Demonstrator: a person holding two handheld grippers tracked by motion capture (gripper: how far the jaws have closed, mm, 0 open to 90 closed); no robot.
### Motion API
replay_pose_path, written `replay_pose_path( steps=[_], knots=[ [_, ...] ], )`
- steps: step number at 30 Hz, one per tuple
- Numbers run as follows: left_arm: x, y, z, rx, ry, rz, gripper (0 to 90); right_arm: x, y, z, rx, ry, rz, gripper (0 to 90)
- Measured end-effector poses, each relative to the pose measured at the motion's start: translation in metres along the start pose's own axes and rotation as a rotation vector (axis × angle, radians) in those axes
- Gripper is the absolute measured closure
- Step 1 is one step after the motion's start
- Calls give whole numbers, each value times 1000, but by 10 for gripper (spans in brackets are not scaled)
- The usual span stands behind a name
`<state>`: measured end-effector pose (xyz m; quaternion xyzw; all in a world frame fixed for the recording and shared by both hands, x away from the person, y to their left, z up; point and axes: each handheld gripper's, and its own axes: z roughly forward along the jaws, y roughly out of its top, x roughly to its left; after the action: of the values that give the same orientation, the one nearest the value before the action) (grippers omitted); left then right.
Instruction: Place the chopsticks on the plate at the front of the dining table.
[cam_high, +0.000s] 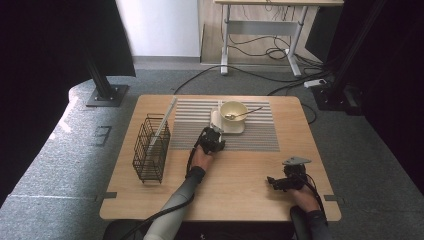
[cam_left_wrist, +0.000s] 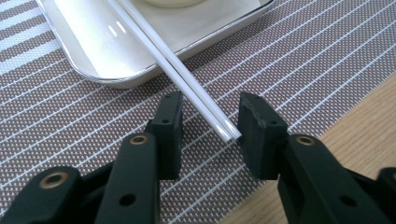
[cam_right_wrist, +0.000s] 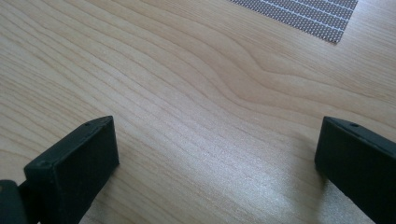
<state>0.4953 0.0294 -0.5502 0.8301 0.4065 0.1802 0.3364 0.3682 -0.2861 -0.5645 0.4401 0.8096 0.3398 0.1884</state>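
A pair of white chopsticks (cam_left_wrist: 187, 79) leans over the rim of a cream square tray (cam_left_wrist: 93, 60), its near ends resting on the striped placemat (cam_left_wrist: 303, 60). My left gripper (cam_left_wrist: 210, 121) straddles those ends. The tips lie close to the right jaw and a gap stays at the left jaw, so the gripper is open. In the high view the left gripper (cam_high: 214, 134) sits at the tray's (cam_high: 235, 130) near-left corner. A pale yellow bowl (cam_high: 234, 110) with a spoon (cam_high: 246, 113) stands on the tray. My right gripper (cam_right_wrist: 217, 144) stands open over bare wood, at the table's front right (cam_high: 274, 182).
A black wire basket (cam_high: 151, 148) stands at the table's left with a long white stick (cam_high: 164, 120) leaning out of it. The placemat (cam_high: 250, 137) covers the far middle of the wooden table (cam_high: 240, 195). Cables and a desk frame lie on the floor beyond.
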Motion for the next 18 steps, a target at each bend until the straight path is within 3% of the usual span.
replay_pose_path(
  steps=[18],
  knots=[
    [1, 0, 0, 5, -3, -14, 689, 0, 0, 0, 0, 0, 0, 0]
  ],
)
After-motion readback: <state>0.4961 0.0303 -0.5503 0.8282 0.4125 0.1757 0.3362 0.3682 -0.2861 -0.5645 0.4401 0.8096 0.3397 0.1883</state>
